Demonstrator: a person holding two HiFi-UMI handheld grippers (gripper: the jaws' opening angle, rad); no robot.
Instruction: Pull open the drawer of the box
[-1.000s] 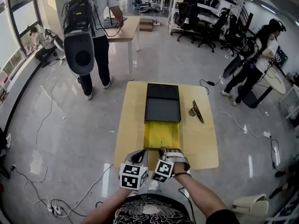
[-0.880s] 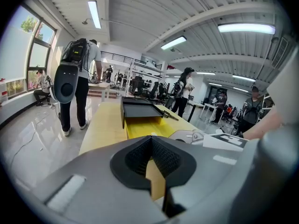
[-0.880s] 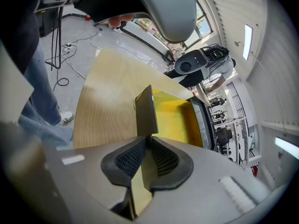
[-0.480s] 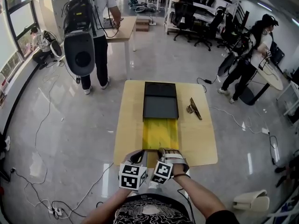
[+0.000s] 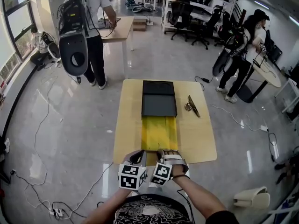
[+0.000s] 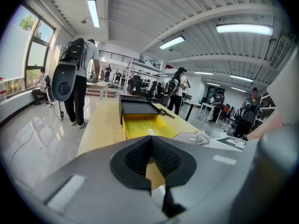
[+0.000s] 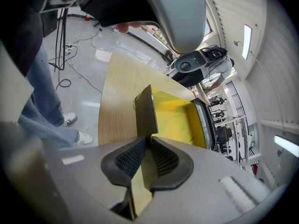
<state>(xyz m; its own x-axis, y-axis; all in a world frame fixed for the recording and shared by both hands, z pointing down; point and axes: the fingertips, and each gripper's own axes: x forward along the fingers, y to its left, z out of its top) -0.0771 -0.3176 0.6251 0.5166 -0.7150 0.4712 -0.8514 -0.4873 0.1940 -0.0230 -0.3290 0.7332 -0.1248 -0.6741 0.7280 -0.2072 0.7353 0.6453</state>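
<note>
Drawer (image 5: 159,132) out, right hand-held gripper (image 7: 148,146) clamping its front (unseen overhead)

Both forearms extended forward and low, converging at midline. Left forearm (image 5: 111,200) bare; right forearm (image 5: 198,195) bare, dark band at wrist. Left gripper (image 5: 138,156) and right gripper (image 5: 163,153) held side by side, nearly touching, marker cubes turned up toward head. Right hand (image 5: 176,161) strapped to gripper body. Left pads (image 6: 138,155) closed, tips meeting. Right pads (image 7: 163,158) clamped on thin drawer front panel (image 7: 145,110).
</note>
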